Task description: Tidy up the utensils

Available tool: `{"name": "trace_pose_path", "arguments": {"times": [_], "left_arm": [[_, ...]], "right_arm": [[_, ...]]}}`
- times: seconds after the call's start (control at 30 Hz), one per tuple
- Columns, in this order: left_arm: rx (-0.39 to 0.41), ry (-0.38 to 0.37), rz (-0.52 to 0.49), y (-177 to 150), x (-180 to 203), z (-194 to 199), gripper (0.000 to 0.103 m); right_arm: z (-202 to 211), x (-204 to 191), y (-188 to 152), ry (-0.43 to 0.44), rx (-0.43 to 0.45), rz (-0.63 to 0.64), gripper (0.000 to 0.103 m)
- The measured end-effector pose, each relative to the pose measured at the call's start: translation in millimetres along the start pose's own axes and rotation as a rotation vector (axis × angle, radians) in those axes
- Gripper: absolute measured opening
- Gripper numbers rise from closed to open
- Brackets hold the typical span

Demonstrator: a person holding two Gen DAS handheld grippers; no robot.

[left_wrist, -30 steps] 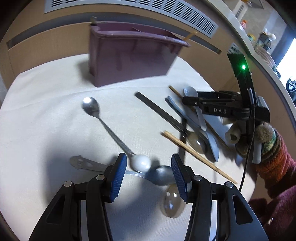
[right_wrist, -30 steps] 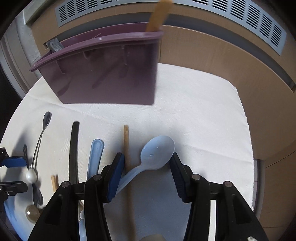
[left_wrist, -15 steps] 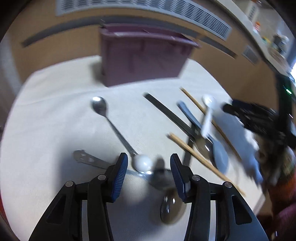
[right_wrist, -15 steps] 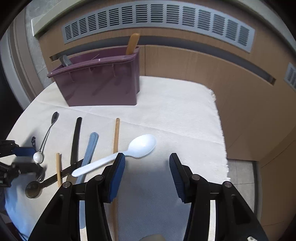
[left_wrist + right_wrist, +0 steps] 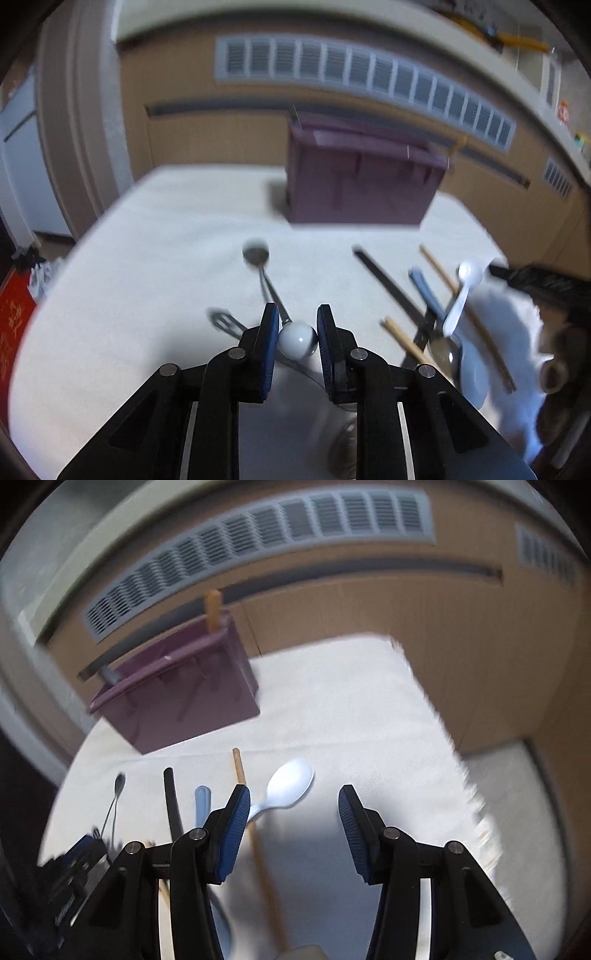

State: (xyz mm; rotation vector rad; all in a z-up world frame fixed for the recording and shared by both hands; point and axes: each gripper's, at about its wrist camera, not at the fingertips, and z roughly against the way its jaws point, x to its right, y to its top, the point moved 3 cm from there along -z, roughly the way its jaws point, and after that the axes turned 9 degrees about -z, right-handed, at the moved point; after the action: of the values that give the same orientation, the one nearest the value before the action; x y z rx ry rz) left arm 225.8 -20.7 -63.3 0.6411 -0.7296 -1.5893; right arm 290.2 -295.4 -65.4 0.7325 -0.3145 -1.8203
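My left gripper (image 5: 296, 332) is shut on the white ball end (image 5: 297, 339) of a thin metal spoon (image 5: 256, 252), whose bowl points toward the purple utensil bin (image 5: 364, 177). My right gripper (image 5: 291, 819) is open and empty, above the white cloth. A white plastic spoon (image 5: 288, 784) lies just ahead of its left finger; it also shows in the left wrist view (image 5: 461, 295). The bin (image 5: 177, 690) holds a wooden utensil (image 5: 213, 609).
A black utensil (image 5: 388, 284), a blue handle (image 5: 424, 291), wooden chopsticks (image 5: 402, 339) and a metal spoon (image 5: 441, 349) lie on the cloth (image 5: 166, 258) at the right. A flat metal piece (image 5: 223, 321) lies left of my left gripper. A wooden wall with vents stands behind the bin.
My left gripper has closed on the ball end of the metal spoon and drawn back. My right gripper has let go of the white spoon, pulled back and tilted.
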Motion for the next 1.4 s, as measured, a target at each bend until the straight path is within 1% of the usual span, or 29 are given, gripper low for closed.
{"name": "trace_pose_path", "arguments": {"times": [0.07, 0.17, 0.2, 0.23, 0.3, 0.37, 0.4, 0.43, 0.5, 0.53, 0.63, 0.7, 0.87, 0.97, 1.0, 1.1, 1.17, 1.27, 1.33, 1.4], "left_arm": [[0.079, 0.033, -0.018, 10, -11, 21, 0.022], [0.131, 0.037, -0.008, 19, -24, 35, 0.022], [0.141, 0.031, 0.001, 22, -29, 38, 0.022], [0.146, 0.027, 0.008, 25, -33, 38, 0.022], [0.153, 0.015, 0.024, 30, -41, 41, 0.021], [0.149, -0.007, 0.037, 33, -46, 43, 0.021], [0.147, -0.017, 0.039, 34, -46, 43, 0.021], [0.143, -0.03, 0.04, 36, -47, 45, 0.021], [0.134, -0.056, 0.046, 37, -46, 49, 0.02], [0.128, -0.082, 0.056, 38, -46, 50, 0.019], [0.105, -0.159, 0.088, 42, -47, 53, 0.018], [0.097, -0.187, 0.095, 44, -46, 56, 0.018], [0.093, -0.206, 0.085, 49, -38, 63, 0.017], [0.09, -0.197, 0.078, 49, -38, 64, 0.017], [0.078, -0.196, 0.064, 47, -37, 63, 0.017], [-0.003, -0.214, -0.001, 30, -28, 54, 0.017], [-0.068, -0.175, -0.027, 6, -21, 50, 0.018], [-0.129, -0.102, -0.038, -35, -10, 53, 0.018], [-0.154, -0.096, -0.028, -55, -4, 55, 0.018], [-0.171, -0.097, -0.029, -67, 3, 54, 0.018]], "right_arm": [[-16, -4, -1, -0.008, -0.05, -0.048, 0.047], [-34, -15, 0, -0.046, -0.076, -0.072, 0.047], [-39, -19, 0, -0.056, -0.078, -0.068, 0.047], [-48, -27, 1, -0.079, -0.088, -0.054, 0.049], [-55, -41, 2, -0.128, -0.063, 0.019, 0.048], [-61, -53, -1, -0.128, -0.068, 0.112, 0.033], [-61, -61, -5, -0.144, -0.054, 0.197, 0.022], [-59, -65, -8, -0.143, -0.043, 0.244, 0.01], [-53, -68, -13, -0.103, -0.046, 0.276, 0.009], [-46, -67, -14, -0.063, -0.044, 0.285, 0.007], [-26, -66, -13, -0.004, -0.028, 0.305, 0.005], [-11, -62, -9, 0.054, -0.043, 0.298, 0.005], [18, -55, 0, 0.164, -0.041, 0.29, 0.005], [34, -51, 5, 0.186, -0.017, 0.3, 0.005], [36, -52, 7, 0.185, -0.01, 0.303, 0.005], [38, -45, 5, 0.177, -0.018, 0.313, 0.005], [34, -40, 1, 0.17, -0.025, 0.313, 0.005], [34, -31, -7, 0.157, -0.028, 0.309, 0.005], [31, -28, -11, 0.152, -0.029, 0.308, 0.005], [29, -27, -15, 0.149, -0.033, 0.308, 0.006]]}}
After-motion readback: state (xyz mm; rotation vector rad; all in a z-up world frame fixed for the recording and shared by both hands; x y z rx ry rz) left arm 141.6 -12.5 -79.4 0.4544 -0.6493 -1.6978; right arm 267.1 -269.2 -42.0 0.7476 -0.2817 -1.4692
